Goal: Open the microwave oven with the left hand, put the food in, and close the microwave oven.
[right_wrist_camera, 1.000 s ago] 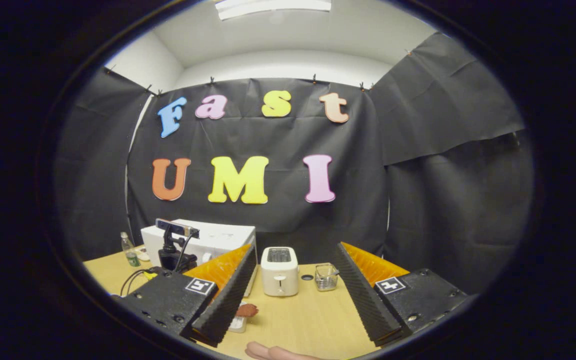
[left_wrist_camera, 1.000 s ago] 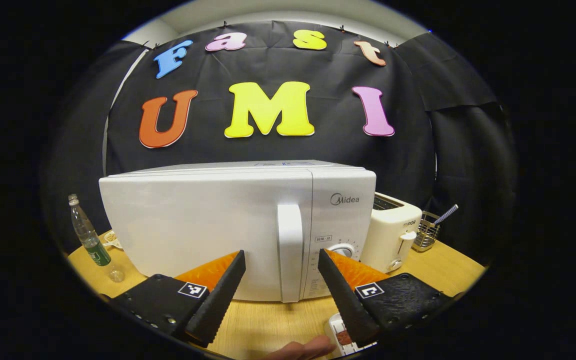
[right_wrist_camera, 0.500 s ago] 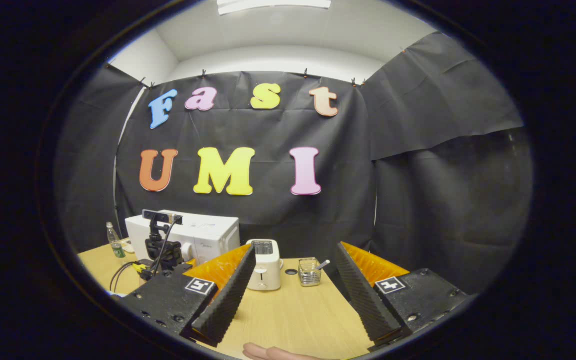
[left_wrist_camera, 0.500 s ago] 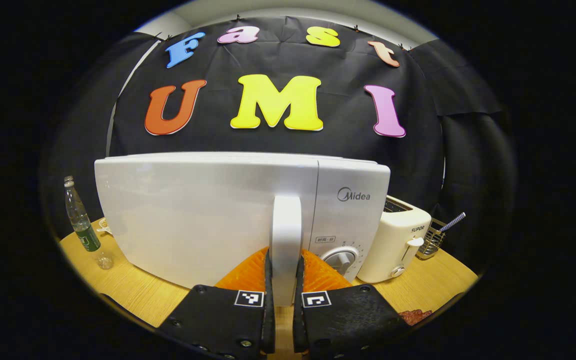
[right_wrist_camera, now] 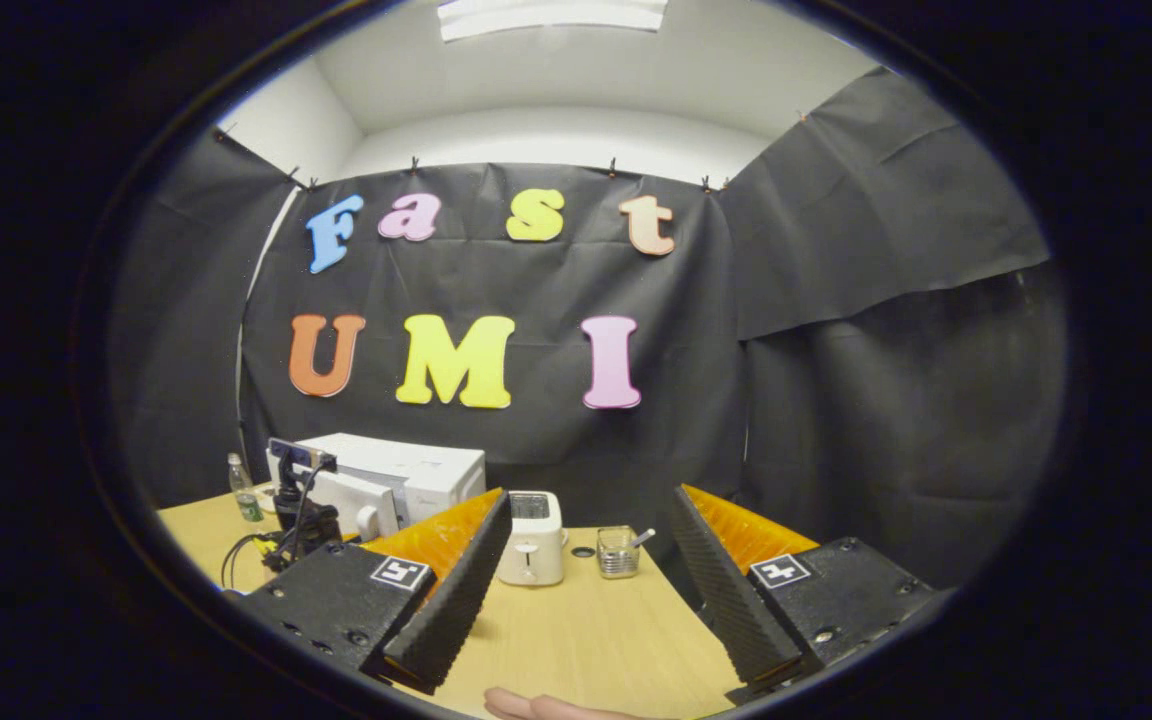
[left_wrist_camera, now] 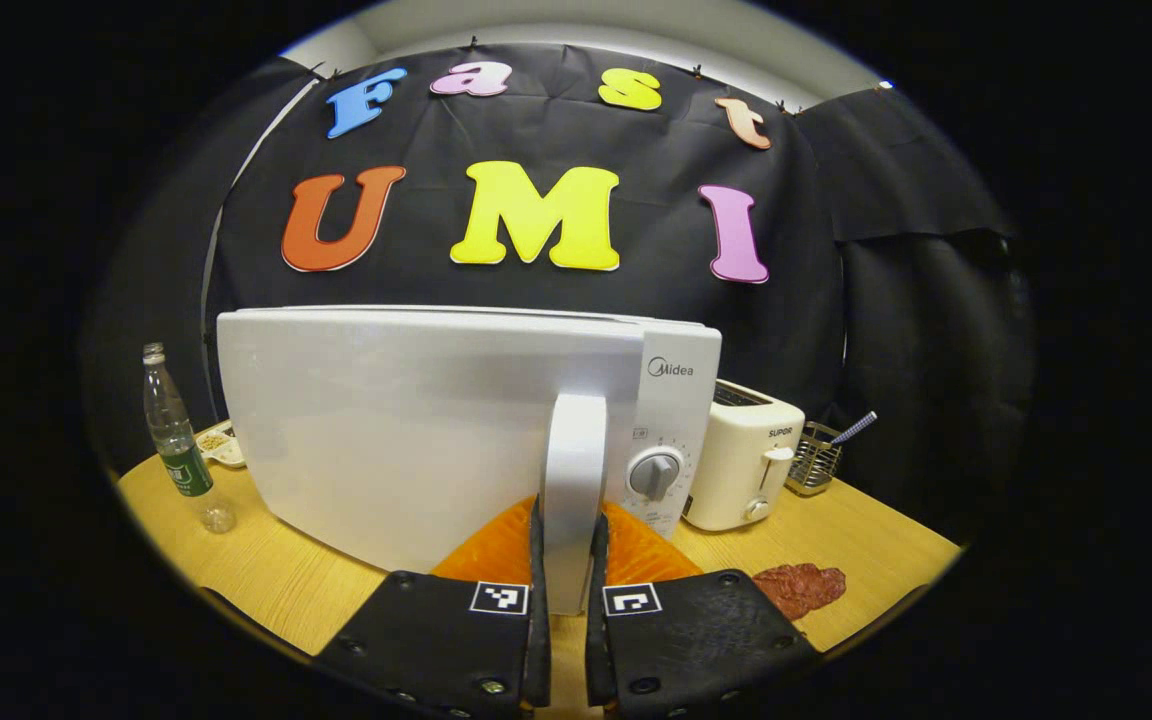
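Left claw [left_wrist_camera: 564,560] on Midea microwave handle [left_wrist_camera: 573,470]

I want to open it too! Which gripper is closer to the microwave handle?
Left. The left gripper is shut on the microwave handle. The right gripper hangs open over the table, well away.

Bright overhead ceiling light [right_wrist_camera: 551,15]; sharp focus, strong fisheye bending at edges.
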Tool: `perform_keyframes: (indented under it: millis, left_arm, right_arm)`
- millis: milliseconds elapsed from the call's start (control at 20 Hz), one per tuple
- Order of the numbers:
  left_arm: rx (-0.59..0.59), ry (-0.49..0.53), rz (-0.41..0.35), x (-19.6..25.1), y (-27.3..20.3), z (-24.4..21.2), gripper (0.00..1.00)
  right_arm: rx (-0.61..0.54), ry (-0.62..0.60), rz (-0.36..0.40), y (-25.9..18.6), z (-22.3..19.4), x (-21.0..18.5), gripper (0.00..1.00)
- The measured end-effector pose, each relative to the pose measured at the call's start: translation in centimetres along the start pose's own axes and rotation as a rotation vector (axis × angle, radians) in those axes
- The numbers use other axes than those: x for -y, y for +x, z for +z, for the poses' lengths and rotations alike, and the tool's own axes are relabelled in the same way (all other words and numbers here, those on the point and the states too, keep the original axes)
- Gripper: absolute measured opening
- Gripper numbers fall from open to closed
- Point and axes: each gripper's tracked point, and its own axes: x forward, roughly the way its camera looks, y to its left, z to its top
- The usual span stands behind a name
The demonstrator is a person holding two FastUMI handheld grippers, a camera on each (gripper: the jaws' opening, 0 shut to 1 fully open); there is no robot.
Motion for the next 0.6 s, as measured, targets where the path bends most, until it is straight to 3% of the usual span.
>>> perform_keyframes:
  millis: [300,350,400,450,500,600]
  left_arm:
    - [-0.004,0.006,-0.023,-2.1,-5.7,-0.7,0.13]
    - [-0.004,0.012,-0.027,-2.5,-6.6,-0.8,0.13]
    - [-0.008,0.018,-0.034,-2.9,-7.4,-1.0,0.13]
    - [-0.015,0.013,-0.038,-3.4,-8.3,-1.2,0.13]
    - [-0.017,0.005,-0.039,-4.1,-9.3,-1.4,0.13]
    - [-0.014,0.013,-0.037,-5.3,-11.1,-1.4,0.16]
  right_arm:
    - [-0.010,0.035,0.031,-2.0,0.0,-2.1,0.92]
    - [-0.006,0.034,0.032,-2.4,0.0,-2.2,1.00]
    - [-0.003,0.031,0.033,-2.8,0.1,-2.5,0.92]
    - [-0.004,0.026,0.036,-3.1,0.0,-2.9,0.92]
    - [-0.008,0.022,0.040,-3.4,-0.1,-3.2,1.00]
    - [-0.013,0.020,0.056,-3.9,-0.4,-4.1,1.00]
